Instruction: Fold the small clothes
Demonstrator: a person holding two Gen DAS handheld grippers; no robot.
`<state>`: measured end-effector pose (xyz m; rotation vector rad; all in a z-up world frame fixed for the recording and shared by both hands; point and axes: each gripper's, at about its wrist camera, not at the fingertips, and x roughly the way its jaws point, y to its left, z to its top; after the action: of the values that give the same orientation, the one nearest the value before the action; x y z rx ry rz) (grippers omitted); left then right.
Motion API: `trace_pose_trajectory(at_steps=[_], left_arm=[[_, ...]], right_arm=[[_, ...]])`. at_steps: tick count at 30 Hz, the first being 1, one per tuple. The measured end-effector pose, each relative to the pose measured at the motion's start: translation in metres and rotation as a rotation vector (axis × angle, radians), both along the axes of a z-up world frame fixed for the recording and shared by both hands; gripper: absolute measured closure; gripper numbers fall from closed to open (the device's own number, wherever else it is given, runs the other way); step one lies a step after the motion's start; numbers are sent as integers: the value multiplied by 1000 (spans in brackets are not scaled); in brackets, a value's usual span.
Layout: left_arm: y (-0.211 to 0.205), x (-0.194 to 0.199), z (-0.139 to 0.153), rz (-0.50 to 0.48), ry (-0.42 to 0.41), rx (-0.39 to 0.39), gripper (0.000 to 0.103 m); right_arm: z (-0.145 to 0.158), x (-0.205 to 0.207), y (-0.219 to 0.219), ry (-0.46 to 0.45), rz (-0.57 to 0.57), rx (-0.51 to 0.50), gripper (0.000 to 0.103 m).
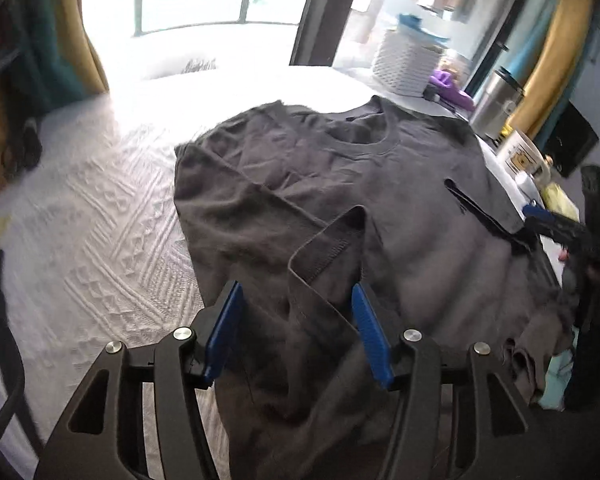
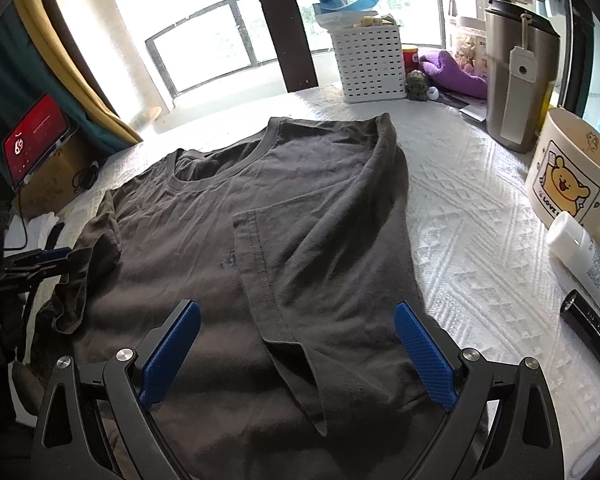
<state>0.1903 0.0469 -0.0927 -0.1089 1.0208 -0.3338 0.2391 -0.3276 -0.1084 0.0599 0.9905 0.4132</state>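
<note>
Dark grey T-shirt [image 2: 228, 216] lies flat (one sleeve folded inward).

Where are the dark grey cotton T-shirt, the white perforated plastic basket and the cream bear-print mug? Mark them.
dark grey cotton T-shirt [image 2: 204, 216]: right wrist view, chest.
white perforated plastic basket [image 2: 374, 66]: right wrist view, front wall.
cream bear-print mug [image 2: 568, 184]: right wrist view, printed side.

1. The left gripper [image 1: 298, 332] stands with its blue pads apart above the dark grey T-shirt [image 1: 340, 184], a folded sleeve edge between them.
2. Ahead, the T-shirt lies spread on the white textured table [image 1: 112, 220].
3. Far right, the right gripper [image 1: 540, 216] reaches the T-shirt's edge.
4. Beyond, a white basket [image 1: 408, 64] and mug [image 1: 520, 156] stand.
</note>
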Motion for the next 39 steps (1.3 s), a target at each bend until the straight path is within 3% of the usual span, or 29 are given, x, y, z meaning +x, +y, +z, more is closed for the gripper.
trace_pose_trajectory(at_steps=[11,16,19,24,28,33,34,35,36,39], left_arm=[[-53,-14,-8,-232,68,-61,46],[-71,-30,-5,-325,70,-35,46],[-61,-29,5,-295,34,-39,46],[-31,-11,16,-160,-48,-4,46],[-24,13,4,-102,-20,-3,46],[-36,22,-13,-116,23,32,46],[-40,19,-14,-137,7,50,51],[-45,15,-14,-163,-8,68,73],[-49,12,-13,-179,-13,81,83],[-61,-3,-7,-240,-53,90,95]], right_arm=[[-2,3,-5,7,-18,-7,5],[-3,5,-3,10,-13,-8,5],[-3,5,-3,10,-14,-8,5],[-4,7,-3,11,-16,-9,5],[-4,7,-2,11,-10,-8,5],[-4,6,-5,11,-25,-6,5],[-4,6,-6,11,-28,-6,5],[-4,6,-8,13,-33,-6,5],[-5,6,-9,14,-36,-7,5],[-6,6,-11,18,-41,-9,5]])
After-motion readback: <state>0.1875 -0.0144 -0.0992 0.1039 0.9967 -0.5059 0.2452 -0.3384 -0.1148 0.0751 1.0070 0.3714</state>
